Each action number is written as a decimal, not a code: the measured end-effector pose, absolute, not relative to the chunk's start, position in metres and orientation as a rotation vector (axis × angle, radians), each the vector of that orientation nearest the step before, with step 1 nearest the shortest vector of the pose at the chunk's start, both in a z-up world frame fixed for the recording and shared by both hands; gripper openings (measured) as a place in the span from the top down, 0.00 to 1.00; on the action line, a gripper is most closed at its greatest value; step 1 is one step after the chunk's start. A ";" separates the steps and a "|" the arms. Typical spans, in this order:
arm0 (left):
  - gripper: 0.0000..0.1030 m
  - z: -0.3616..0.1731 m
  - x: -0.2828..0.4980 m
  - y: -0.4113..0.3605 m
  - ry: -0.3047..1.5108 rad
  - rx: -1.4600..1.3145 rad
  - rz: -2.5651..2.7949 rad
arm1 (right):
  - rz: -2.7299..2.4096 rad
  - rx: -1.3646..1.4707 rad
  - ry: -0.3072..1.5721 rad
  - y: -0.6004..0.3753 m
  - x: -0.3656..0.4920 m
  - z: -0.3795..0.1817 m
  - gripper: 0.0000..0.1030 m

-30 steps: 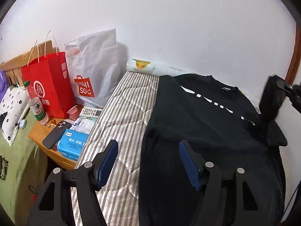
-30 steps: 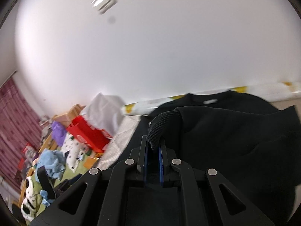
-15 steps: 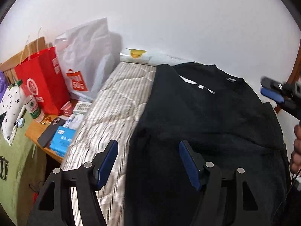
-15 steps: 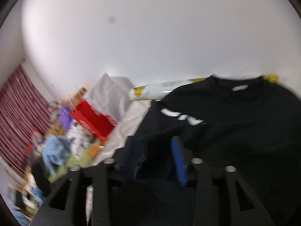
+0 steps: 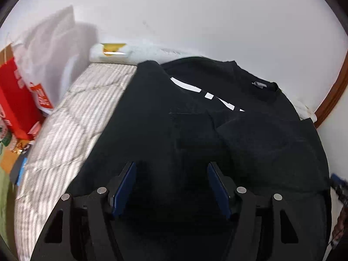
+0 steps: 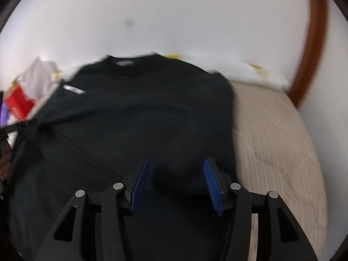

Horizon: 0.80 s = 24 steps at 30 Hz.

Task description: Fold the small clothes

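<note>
One black sweatshirt (image 5: pixel 195 134) on the bed (image 5: pixel 71 117); two tools angled down over it: left tool (image 5: pixel 171 184) open, empty; right tool (image 6: pixel 176 180) just opened, nothing between its jaws.

On my left: a grey-and-white striped quilted mattress cover (image 5: pixel 71 117). At its head, against the plain white wall (image 5: pixel 195 17), a long white roll with a yellow print (image 5: pixel 113 51). Beside the bed, a tall red paper shopping bag (image 5: pixel 15 100), and just behind it a white plastic bag with an orange logo (image 5: pixel 50 65). Below these, a wooden bedside surface (image 5: pixel 8 163), blurred. On my right: a curved brown wooden bed frame (image 6: pixel 313 43).
</note>
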<state>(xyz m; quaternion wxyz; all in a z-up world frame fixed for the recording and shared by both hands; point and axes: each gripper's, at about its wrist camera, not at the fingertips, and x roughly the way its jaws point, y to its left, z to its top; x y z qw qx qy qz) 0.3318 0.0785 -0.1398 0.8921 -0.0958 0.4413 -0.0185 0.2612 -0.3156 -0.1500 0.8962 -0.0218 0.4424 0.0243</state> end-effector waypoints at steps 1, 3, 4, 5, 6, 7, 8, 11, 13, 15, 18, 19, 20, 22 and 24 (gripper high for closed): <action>0.39 -0.145 0.338 0.075 0.928 -0.196 -0.035 | 0.042 -0.042 0.927 -0.323 0.259 -0.155 0.48; 0.40 -0.148 0.342 0.071 0.916 -0.186 -0.030 | 0.036 -0.023 0.949 -0.336 0.255 -0.167 0.46; 0.42 -0.148 0.343 0.067 0.904 -0.168 -0.022 | 0.038 -0.021 0.951 -0.337 0.253 -0.168 0.46; 0.47 -0.149 0.344 0.065 0.901 -0.157 -0.021 | 0.035 -0.022 0.949 -0.340 0.253 -0.172 0.45; 0.50 -0.149 0.345 0.061 0.901 -0.145 -0.026 | 0.031 -0.027 0.948 -0.341 0.254 -0.174 0.44; 0.59 -0.149 0.346 0.059 0.901 -0.139 -0.034 | 0.027 -0.037 0.949 -0.340 0.256 -0.175 0.44; 0.70 -0.148 0.347 0.056 0.901 -0.136 -0.048 | 0.020 -0.054 0.949 -0.336 0.259 -0.175 0.44; 0.93 -0.144 0.351 0.050 0.894 -0.093 -0.010 | 0.003 -0.091 0.939 -0.328 0.268 -0.178 0.45; 0.95 -0.136 0.351 0.054 0.872 -0.101 -0.010 | -0.009 -0.098 0.932 -0.326 0.270 -0.176 0.55; 0.95 -0.121 0.342 0.067 0.807 -0.145 -0.015 | 0.000 -0.110 0.921 -0.324 0.265 -0.168 0.59; 0.95 -0.101 0.334 0.085 0.765 -0.197 -0.041 | 0.085 -0.076 0.900 -0.324 0.256 -0.151 0.59; 0.95 -0.098 0.332 0.088 0.761 -0.197 -0.035 | 0.106 -0.069 0.883 -0.323 0.254 -0.145 0.59; 0.95 -0.096 0.330 0.092 0.758 -0.195 -0.029 | 0.120 -0.061 0.853 -0.322 0.252 -0.135 0.58; 0.95 -0.100 0.328 0.099 0.779 -0.200 -0.025 | 0.147 -0.035 0.814 -0.321 0.252 -0.122 0.58; 0.95 -0.108 0.327 0.102 0.806 -0.205 -0.029 | 0.177 0.028 0.782 -0.321 0.258 -0.115 0.54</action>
